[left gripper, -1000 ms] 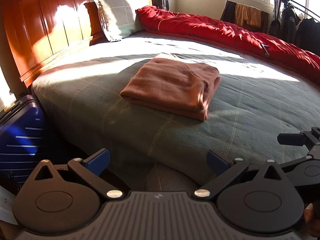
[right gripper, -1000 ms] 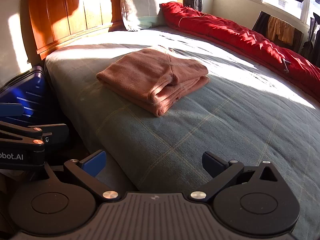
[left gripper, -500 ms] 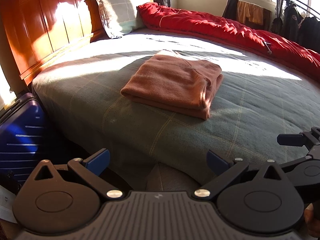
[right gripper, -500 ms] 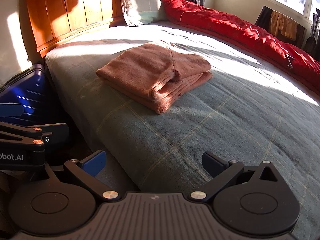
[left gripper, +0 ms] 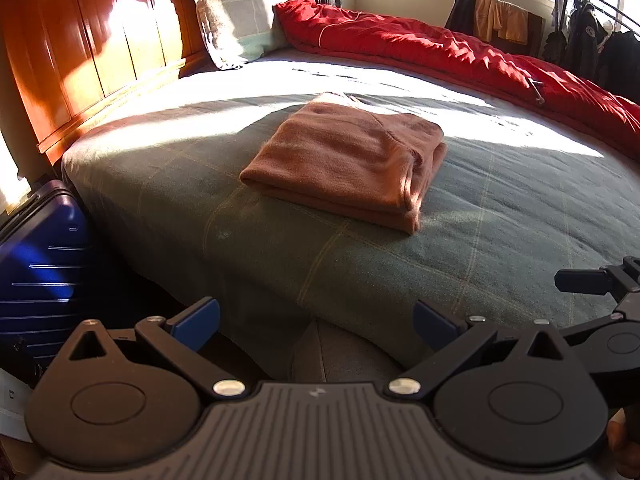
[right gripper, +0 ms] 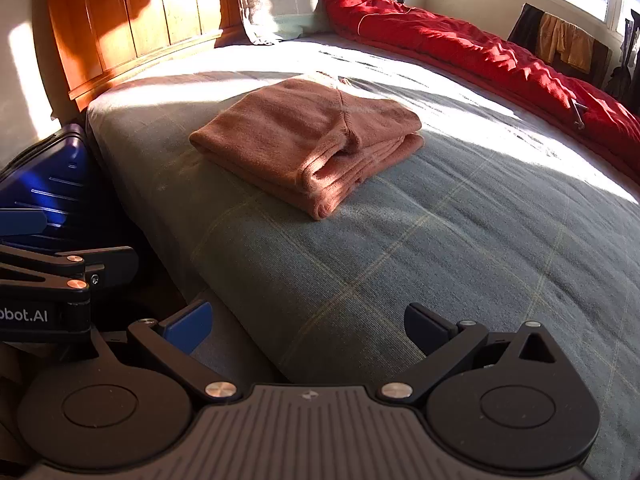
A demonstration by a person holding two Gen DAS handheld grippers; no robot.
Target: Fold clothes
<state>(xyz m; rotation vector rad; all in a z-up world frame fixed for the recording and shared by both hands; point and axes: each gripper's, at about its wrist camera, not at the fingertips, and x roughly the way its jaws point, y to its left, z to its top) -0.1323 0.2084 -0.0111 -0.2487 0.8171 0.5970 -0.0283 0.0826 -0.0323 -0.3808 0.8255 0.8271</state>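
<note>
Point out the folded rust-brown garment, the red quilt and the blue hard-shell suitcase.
Folded rust-brown garment (left gripper: 344, 160): left wrist view, top layer.
Red quilt (left gripper: 440, 52): left wrist view, upper ridge.
Blue hard-shell suitcase (right gripper: 44, 184): right wrist view, ribbed side.

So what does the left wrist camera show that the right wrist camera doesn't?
Only the left wrist view shows the dark jackets on the rail and the right gripper's black fingertip at its edge. Only the right wrist view shows the left gripper's black linkage with white lettering. Both show the folded rust-brown fleece garment on the grey-green checked bedspread, the red quilt, the blue hard-shell suitcase, and the left gripper and right gripper open, holding nothing.
</note>
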